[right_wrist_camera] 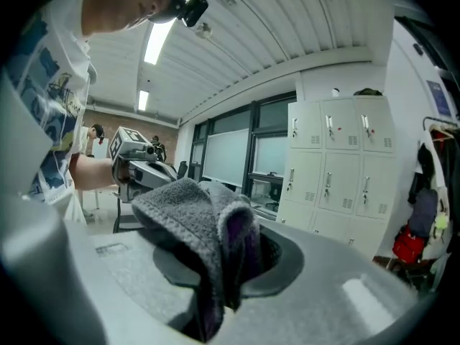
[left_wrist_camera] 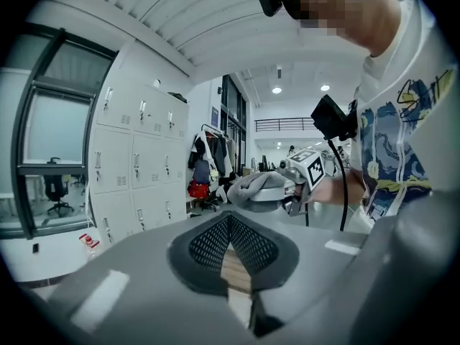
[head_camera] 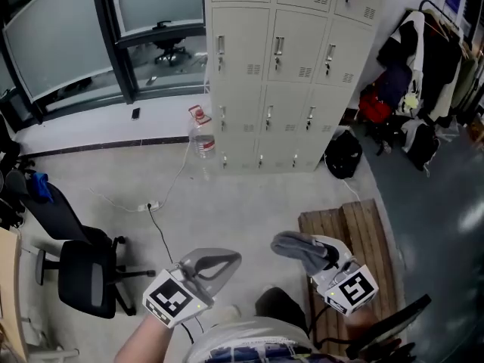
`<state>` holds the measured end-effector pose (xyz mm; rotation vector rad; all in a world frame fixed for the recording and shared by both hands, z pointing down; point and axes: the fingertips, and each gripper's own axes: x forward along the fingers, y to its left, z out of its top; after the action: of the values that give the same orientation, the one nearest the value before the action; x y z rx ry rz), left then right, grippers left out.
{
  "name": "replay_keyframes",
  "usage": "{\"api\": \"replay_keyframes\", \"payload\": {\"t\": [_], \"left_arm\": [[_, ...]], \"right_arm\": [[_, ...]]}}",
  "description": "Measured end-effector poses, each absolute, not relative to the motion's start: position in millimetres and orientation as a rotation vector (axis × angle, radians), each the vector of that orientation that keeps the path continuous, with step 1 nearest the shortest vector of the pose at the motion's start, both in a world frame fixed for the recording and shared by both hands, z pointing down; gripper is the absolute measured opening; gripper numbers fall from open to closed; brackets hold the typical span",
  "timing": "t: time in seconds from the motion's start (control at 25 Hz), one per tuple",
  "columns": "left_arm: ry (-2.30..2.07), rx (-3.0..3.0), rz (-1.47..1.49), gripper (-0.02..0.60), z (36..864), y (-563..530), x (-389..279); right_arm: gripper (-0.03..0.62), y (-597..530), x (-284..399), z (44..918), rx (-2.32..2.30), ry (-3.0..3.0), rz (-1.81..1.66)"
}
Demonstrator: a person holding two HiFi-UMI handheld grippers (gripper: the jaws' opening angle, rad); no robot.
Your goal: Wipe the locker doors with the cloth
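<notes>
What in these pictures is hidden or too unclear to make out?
Lockers: top row cut off by the head view's upper edge.
Right gripper: the cloth it clamps covers its jaw tips in its own view.
Dark object on the window ledge: too small in the head view to identify.

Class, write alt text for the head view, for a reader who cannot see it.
Seen from above, the right gripper clamps a grey cloth and the left gripper is shut and empty, both well short of the pale lockers. A water bottle stands by the lockers, an office chair at left, a wooden pallet at right.
</notes>
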<state>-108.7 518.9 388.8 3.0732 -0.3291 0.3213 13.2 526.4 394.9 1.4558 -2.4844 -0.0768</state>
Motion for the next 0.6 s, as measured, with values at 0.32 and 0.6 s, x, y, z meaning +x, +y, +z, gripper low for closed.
{"api": "replay_keyframes", "payload": {"t": [0.32,0.6], "left_arm": [[-0.326,3.076,0.329,0.003,389.4,411.9,-50.2],[-0.357,3.072,0.346,0.003,366.3,308.6,27.7]], "right_arm": [[0.089,396.4,58.9,385.7,1.305,-2.428,-0.274],[0.089,260.8,132.5,344.5,1.249,-2.491,-0.349]]}}
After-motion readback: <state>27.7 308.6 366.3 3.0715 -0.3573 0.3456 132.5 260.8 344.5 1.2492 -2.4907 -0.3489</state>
